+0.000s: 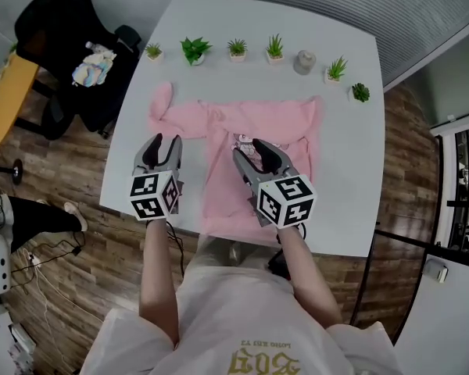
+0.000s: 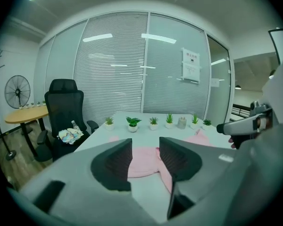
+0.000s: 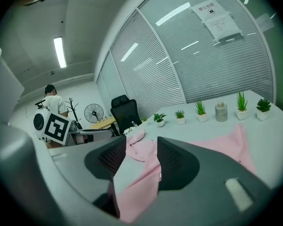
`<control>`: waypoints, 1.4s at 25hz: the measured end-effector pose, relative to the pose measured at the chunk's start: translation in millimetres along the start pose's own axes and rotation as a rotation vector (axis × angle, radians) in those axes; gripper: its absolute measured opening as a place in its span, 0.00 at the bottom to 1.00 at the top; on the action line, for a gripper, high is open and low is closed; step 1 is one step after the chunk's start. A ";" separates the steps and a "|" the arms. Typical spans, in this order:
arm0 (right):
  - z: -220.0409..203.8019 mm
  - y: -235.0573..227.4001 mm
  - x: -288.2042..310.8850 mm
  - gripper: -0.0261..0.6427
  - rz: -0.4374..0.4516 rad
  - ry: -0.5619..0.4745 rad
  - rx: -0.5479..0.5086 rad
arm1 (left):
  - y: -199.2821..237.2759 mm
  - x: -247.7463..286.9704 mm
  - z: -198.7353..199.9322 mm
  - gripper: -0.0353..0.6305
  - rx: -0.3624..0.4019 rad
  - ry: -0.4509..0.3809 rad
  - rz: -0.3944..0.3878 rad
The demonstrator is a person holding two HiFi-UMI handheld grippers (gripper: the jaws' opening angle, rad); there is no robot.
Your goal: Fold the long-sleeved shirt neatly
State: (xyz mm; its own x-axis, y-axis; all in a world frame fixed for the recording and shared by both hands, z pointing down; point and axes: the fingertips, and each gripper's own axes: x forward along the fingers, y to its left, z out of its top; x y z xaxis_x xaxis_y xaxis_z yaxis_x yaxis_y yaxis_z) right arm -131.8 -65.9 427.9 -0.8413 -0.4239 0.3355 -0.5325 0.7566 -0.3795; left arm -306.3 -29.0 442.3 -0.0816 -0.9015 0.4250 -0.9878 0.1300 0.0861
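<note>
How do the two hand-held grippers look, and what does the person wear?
The left hand-held gripper and the right hand-held gripper are grey, with black ribbed pads; each carries a cube with black-and-white square markers. The person wears a pale short-sleeved T-shirt with yellow print.

An office: beyond the white rectangular table [image 1: 352, 209] stand glass partition walls with grey slatted blinds [image 2: 118, 65] bearing a white paper notice [image 2: 191, 65]; a black swivel office chair [image 1: 70, 37] sits left of the table.

Shirt [image 1: 254, 123] is being seen as plain pink, worktop [image 1: 219, 30] as white. Left tongs [image 1: 162, 141] and right tongs [image 1: 248, 148] are being shown grey, pads [image 2: 119, 160] black, marker cubes [image 1: 285, 201] black-and-white squares. Chair [image 1: 59, 22] is being seen black, floor [image 1: 70, 248] brown woodgrain.
</note>
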 end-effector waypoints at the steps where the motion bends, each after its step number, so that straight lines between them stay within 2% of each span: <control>1: -0.4 1.1 6.8 0.35 0.000 0.004 0.000 | 8.2 3.1 -0.1 0.34 -0.007 0.001 0.003; 14: -2.1 2.9 114.9 0.35 -0.067 0.039 0.060 | 107.2 86.9 -17.1 0.33 -0.013 0.117 -0.029; 18: -6.3 -0.6 137.2 0.35 -0.102 0.067 0.035 | 128.3 116.6 -22.3 0.33 -0.050 0.150 -0.052; 25: -23.0 -5.4 163.8 0.35 -0.139 0.122 0.028 | 156.0 167.4 -43.7 0.34 -0.078 0.240 -0.063; 32: -40.1 -7.3 167.4 0.35 -0.164 0.167 0.038 | 171.2 201.6 -63.4 0.40 -0.074 0.324 -0.065; 34: -43.0 -9.8 166.9 0.35 -0.174 0.172 0.047 | 170.3 207.1 -68.5 0.39 -0.058 0.344 -0.070; 35: -43.9 -11.0 166.7 0.35 -0.178 0.173 0.050 | 170.0 208.7 -71.6 0.35 -0.046 0.355 -0.067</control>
State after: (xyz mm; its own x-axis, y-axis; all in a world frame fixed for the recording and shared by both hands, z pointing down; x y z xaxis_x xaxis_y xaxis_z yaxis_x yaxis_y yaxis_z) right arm -262.1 -123.0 525.9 -0.7077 -0.4536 0.5417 -0.6786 0.6499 -0.3423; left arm -481.8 -165.6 610.2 0.0427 -0.7103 0.7026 -0.9816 0.1011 0.1619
